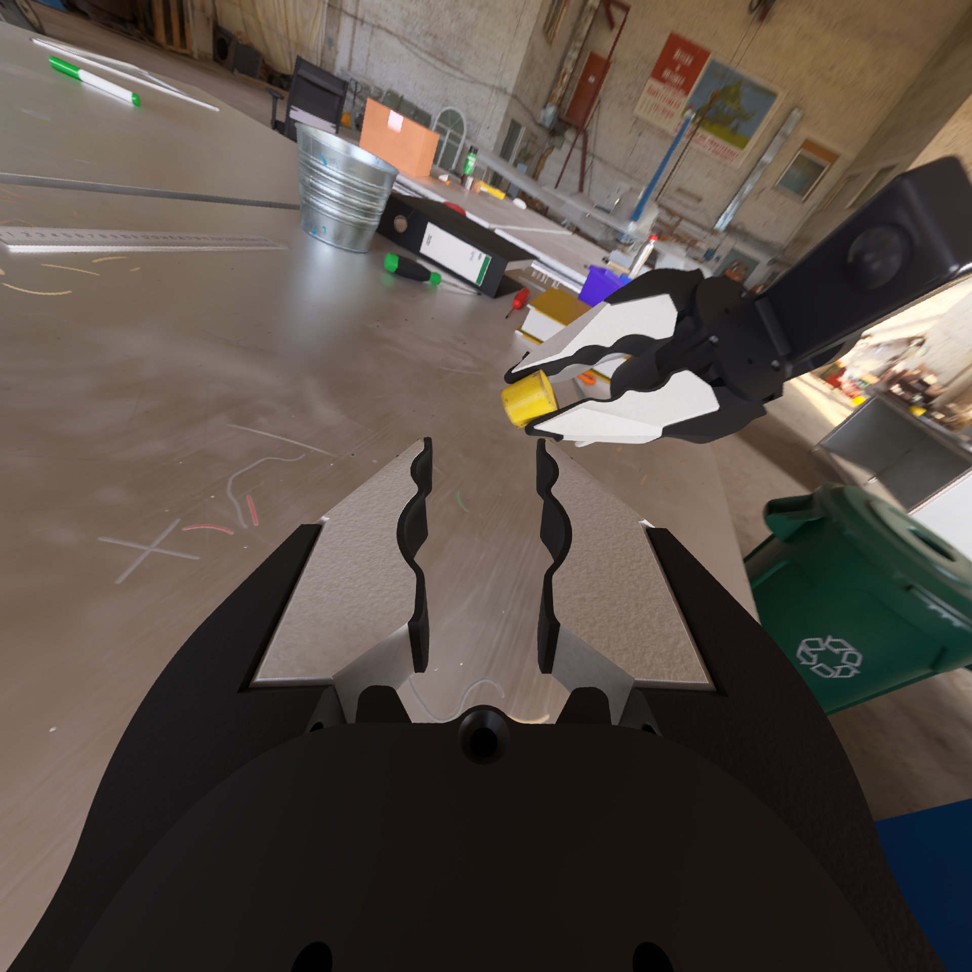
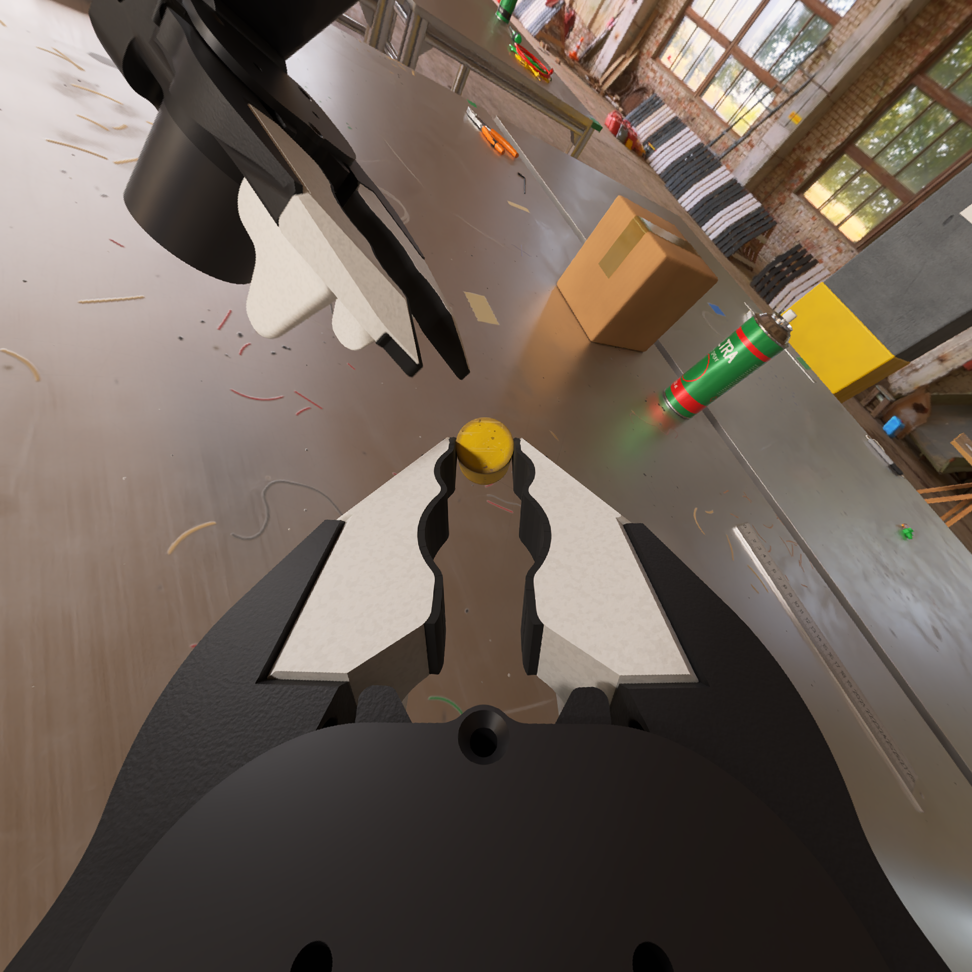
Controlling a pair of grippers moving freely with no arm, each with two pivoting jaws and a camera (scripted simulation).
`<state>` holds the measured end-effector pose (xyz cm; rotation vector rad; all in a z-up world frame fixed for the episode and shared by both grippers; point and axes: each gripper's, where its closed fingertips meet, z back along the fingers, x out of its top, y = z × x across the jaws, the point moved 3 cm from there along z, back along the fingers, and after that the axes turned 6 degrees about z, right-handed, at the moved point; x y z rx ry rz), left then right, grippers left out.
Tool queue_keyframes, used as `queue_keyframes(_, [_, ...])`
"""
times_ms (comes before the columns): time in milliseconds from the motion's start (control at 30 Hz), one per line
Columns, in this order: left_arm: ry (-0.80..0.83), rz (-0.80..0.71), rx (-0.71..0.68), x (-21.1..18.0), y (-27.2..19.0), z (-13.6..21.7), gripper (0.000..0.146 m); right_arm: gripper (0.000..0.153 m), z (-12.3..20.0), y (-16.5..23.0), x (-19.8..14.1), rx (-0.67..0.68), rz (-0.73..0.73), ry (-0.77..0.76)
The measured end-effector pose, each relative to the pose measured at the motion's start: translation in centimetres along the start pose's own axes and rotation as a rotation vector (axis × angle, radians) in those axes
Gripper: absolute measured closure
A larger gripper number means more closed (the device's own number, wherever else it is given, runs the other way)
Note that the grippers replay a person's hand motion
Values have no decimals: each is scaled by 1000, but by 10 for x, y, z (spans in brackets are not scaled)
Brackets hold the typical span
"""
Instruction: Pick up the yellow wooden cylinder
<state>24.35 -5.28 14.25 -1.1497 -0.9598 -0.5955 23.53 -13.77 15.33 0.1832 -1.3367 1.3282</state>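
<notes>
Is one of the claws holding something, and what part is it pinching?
Yes. The right claw pinches the yellow wooden cylinder by its round sides, right at its fingertips. The left claw is open and holds nothing.

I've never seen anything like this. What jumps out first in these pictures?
The small yellow wooden cylinder, pinched at the very tips of the right gripper above a grey metal table. The left gripper hangs close beside it, fingers apart and holding nothing. Farther off stand a shiny metal bucket and a cardboard box.
</notes>
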Motion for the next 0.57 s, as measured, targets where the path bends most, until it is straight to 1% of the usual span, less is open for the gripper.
queue_keyframes(67, [-20,22,-25,3,1,2,106,132,0,-1,-2,-6,4,16])
queue_keyframes(133, [-25,11,-18,7,2,6,103,132,0,0,-4,7,-6,23])
queue_keyframes(267, [67,16,-49,3,-1,-1,97,132,1,5,-9,29,-39,5])
queue_keyframes(333, [84,-9,-16,4,4,-2,96,132,0,10,-13,58,-53,17])
queue_keyframes(433, [43,-73,56,27,14,9,98,132,-7,27,-34,184,-126,119])
queue_keyframes(533, [38,-166,128,54,23,20,99,132,-16,51,-63,332,-251,247])
queue_keyframes(567, [41,-200,153,61,25,22,100,132,-18,56,-69,353,-276,269])
